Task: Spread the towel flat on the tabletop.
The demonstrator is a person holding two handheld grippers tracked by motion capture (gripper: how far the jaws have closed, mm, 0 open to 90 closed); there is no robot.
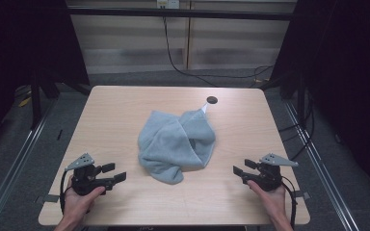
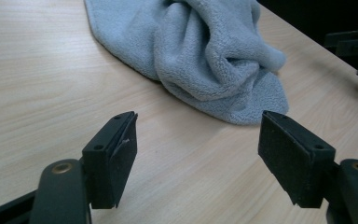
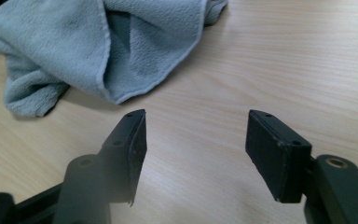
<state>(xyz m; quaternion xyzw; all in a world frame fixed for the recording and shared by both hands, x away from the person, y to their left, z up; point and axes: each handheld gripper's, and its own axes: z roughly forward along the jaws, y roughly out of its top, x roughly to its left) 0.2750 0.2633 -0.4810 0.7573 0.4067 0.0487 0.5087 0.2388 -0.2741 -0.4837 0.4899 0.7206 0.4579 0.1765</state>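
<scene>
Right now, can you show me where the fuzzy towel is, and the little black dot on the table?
towel (image 1: 176, 144): high view, middle of the crumpled grey-blue heap.
black dot (image 1: 212, 100): high view, centre of the dark round spot on the table's far side.

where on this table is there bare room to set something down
Bare wood lies on the table left of the crumpled grey towel, to its right toward the right edge, and along the far edge beside the dark hole. The near strip between the left gripper and right gripper is free too. The middle is crowded by the towel.
</scene>
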